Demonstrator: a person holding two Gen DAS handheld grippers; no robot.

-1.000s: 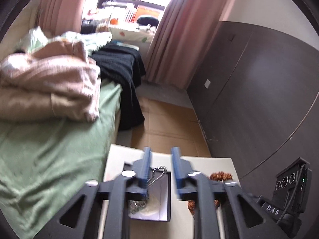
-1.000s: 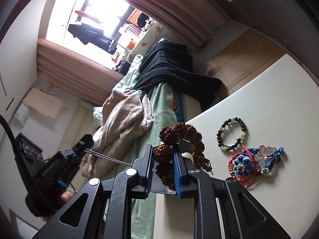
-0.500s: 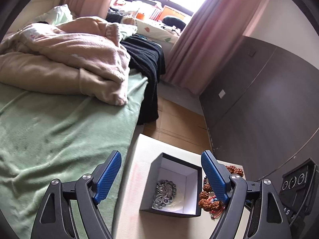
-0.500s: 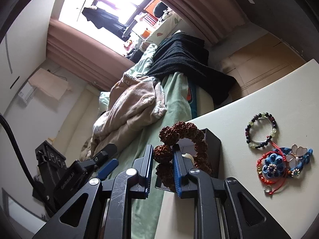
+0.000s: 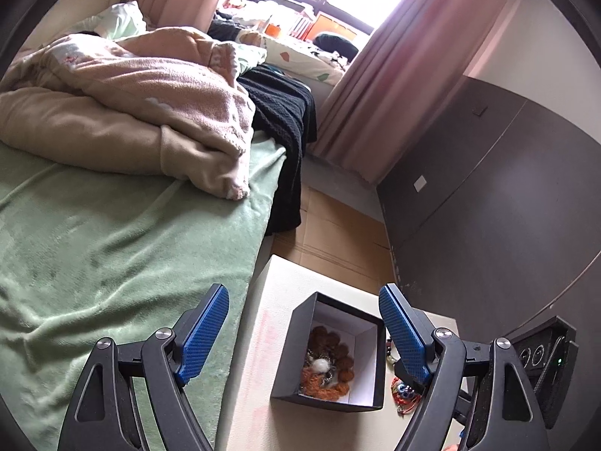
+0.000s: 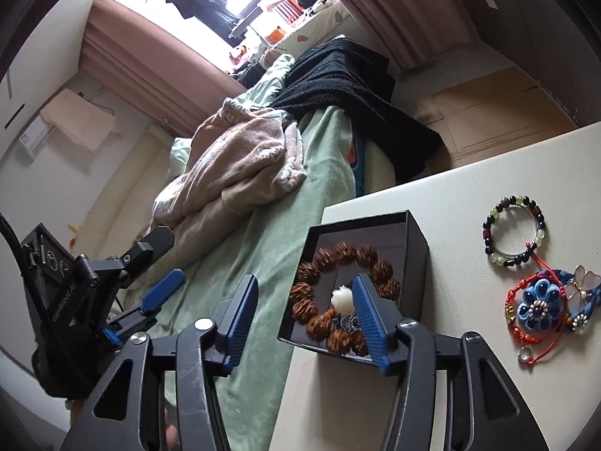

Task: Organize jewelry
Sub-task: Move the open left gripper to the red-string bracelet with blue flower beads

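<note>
A black jewelry box (image 6: 415, 240) with a white lining stands on the cream table (image 6: 469, 394). A brown rough-bead bracelet (image 6: 338, 255) lies inside it with a white bead and a dark silver piece; the box also shows in the left wrist view (image 5: 296, 338). My right gripper (image 6: 306, 308) is open and empty just above the box. My left gripper (image 5: 304, 330) is open and empty, above the box's near left side. A dark bead bracelet (image 6: 516, 231) and a red-and-blue flower cord piece (image 6: 539, 308) lie on the table right of the box.
A bed with a green sheet (image 5: 112, 244), a pink blanket (image 5: 150, 105) and a black throw (image 5: 285, 120) runs along the table's left side. A dark wall panel (image 5: 488, 206) stands to the right. Wooden floor (image 5: 338, 233) lies beyond the table.
My right gripper opened and let the brown bead bracelet drop into the box. My left gripper opened earlier, released the silver chain into the box, and rose back.
</note>
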